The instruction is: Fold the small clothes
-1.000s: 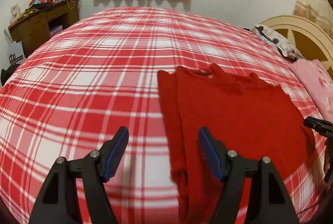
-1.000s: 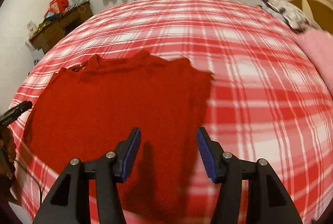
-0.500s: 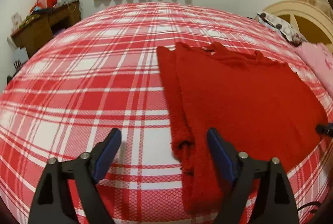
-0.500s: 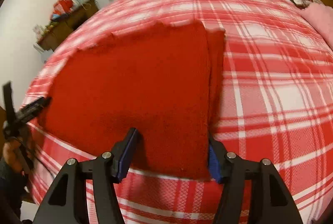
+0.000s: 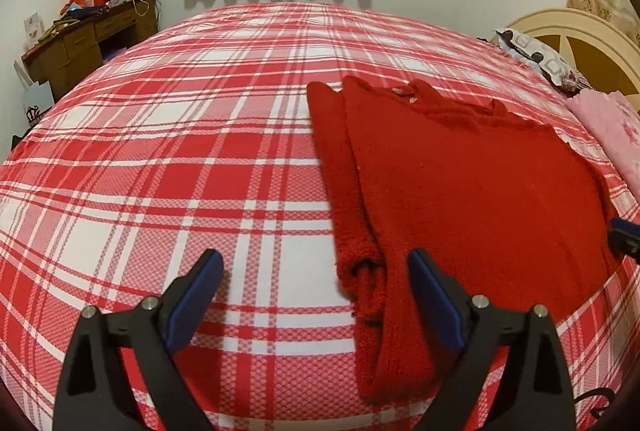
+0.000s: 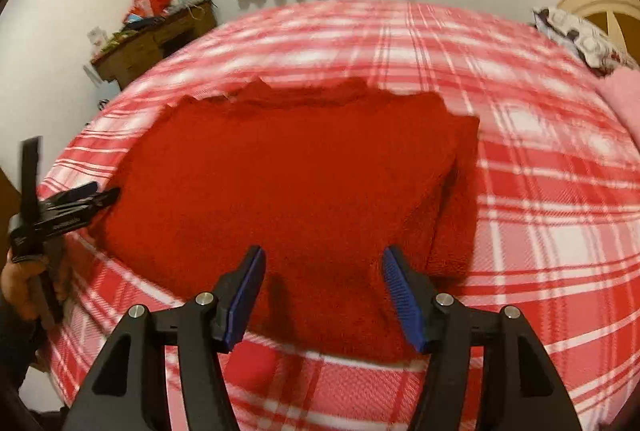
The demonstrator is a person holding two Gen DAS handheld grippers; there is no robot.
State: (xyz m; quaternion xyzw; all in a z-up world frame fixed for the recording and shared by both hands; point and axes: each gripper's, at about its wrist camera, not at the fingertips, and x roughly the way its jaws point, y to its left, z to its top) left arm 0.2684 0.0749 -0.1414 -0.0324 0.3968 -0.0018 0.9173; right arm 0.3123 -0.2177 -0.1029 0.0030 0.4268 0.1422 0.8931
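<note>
A red knitted sweater (image 5: 460, 183) lies flat on the red-and-white plaid bed, collar at the far side, a sleeve folded along each side. My left gripper (image 5: 316, 271) is open and empty, hovering just short of the left sleeve's cuff (image 5: 360, 271). In the right wrist view the sweater (image 6: 288, 183) fills the middle. My right gripper (image 6: 322, 271) is open and empty above the sweater's near hem. The left gripper (image 6: 84, 197) shows at the left edge of that view, beside the sweater's left side.
The plaid bed (image 5: 160, 159) stretches left and far. A wooden desk (image 5: 88, 35) with clutter stands at the far left wall. A patterned pillow (image 5: 536, 59), a pink cloth (image 5: 608, 127) and a cream headboard (image 5: 580, 31) are at the right.
Both grippers have shifted over the sweater's near edge. The left gripper drew closer to the left sleeve cuff. The right view rose and tilted back a little. Both stayed open.
</note>
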